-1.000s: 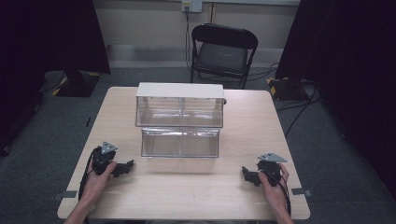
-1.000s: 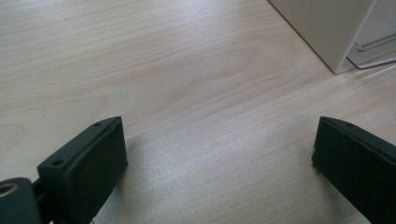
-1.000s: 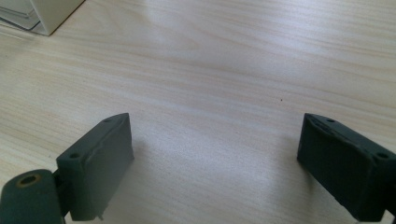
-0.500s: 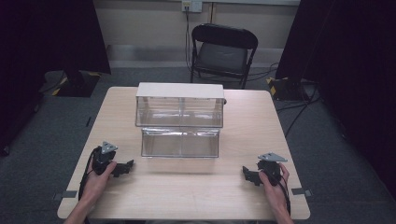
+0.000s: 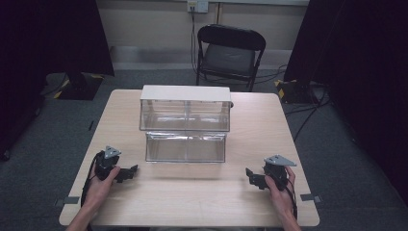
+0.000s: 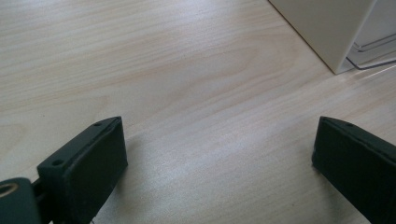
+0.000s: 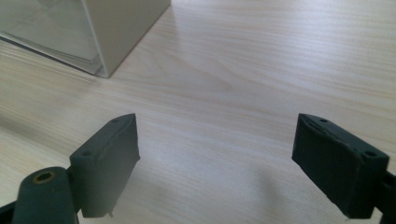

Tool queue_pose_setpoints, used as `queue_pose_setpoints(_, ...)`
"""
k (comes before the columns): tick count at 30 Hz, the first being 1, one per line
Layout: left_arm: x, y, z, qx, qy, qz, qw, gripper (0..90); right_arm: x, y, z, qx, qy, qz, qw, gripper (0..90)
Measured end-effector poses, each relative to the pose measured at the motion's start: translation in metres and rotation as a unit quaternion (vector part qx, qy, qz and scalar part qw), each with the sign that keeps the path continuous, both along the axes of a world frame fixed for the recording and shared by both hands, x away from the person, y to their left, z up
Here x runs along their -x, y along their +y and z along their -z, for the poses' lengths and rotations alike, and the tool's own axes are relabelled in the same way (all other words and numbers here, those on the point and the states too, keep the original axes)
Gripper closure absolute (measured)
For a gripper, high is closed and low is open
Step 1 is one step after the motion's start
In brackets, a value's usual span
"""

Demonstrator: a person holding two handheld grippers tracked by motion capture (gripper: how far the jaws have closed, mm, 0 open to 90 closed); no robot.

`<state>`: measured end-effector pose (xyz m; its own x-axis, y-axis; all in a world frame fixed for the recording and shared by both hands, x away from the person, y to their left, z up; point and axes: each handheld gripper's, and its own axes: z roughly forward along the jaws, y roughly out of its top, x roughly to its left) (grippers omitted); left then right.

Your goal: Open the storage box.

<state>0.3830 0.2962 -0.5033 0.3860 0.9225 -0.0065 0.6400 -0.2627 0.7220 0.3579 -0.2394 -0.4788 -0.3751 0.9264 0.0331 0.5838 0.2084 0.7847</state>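
A clear two-tier box (image 5: 185,126) with a white top stands at the middle of the wooden table (image 5: 260,120); its lower tier juts toward me like an open drawer (image 5: 185,147). My left gripper (image 5: 131,172) rests on the table at the front left, jaws wide apart and empty, pointing right. My right gripper (image 5: 250,176) rests at the front right, open and empty, pointing left. In the left gripper view (image 6: 219,158) a corner of the box (image 6: 327,28) sits at the upper right. In the right gripper view (image 7: 217,158) the box corner (image 7: 121,28) sits at the upper left.
A black folding chair (image 5: 230,53) stands behind the table's far edge. Dark curtains hang at both sides, and cables lie on the grey floor at the right. Bare tabletop stretches between the two grippers in front of the box.
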Motion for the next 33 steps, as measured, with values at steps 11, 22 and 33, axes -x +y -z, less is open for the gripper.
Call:
queue_pose_setpoints(11, 0.000, 0.000, 0.000, -0.002, 0.000, 0.001, 1.0000, 2.7, 0.006, 0.016, -0.008, -0.015, -0.013, -0.035, 0.9992, 14.0)
queue_pose_setpoints(22, 0.000, 0.000, 0.000, 0.000, 0.000, 0.000, 1.0000, 2.7, 0.012, 0.036, -0.013, -0.021, -0.015, -0.071, 0.9971, 14.1)
queue_pose_setpoints(33, 0.000, 0.000, 0.000, 0.000, 0.000, 0.000, 1.0000, 2.7, 0.014, 0.058, -0.021, -0.028, -0.019, -0.103, 0.9941, 14.0)
